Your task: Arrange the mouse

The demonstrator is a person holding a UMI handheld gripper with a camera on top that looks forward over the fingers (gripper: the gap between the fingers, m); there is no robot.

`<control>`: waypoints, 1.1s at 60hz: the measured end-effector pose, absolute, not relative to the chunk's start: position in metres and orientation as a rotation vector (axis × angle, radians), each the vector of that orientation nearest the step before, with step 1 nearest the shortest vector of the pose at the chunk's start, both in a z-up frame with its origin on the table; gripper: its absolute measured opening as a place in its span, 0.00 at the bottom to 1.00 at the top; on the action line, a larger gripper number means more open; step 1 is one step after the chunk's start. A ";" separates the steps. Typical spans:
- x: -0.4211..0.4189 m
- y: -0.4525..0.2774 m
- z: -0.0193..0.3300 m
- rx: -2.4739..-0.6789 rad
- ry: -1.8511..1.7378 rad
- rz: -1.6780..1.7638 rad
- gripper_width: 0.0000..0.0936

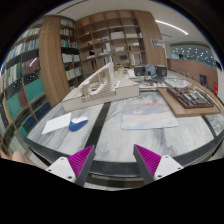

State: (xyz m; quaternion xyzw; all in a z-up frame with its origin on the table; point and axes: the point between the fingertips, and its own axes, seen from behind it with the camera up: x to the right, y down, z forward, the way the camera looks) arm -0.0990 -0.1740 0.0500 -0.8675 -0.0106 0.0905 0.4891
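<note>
Gripper (108,160) fingers are standing spread apart with nothing between them, hovering over the marble table (150,120); a dark mouse (79,124) is lying ahead-left of them.

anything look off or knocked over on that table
Nothing stands out. The gripper hangs open above the table, holding nothing. A small dark object, maybe the mouse, lies flat beside a white sheet. No spill or damage shows.
</note>
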 end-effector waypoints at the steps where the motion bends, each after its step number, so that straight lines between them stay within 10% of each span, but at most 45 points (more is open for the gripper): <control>1: -0.102 -0.173 0.050 -2.106 -0.028 0.227 0.88; 53: -0.337 0.041 -0.010 -2.228 -0.174 0.304 0.87; 66: -0.326 0.060 -0.017 -2.202 -0.181 0.130 0.55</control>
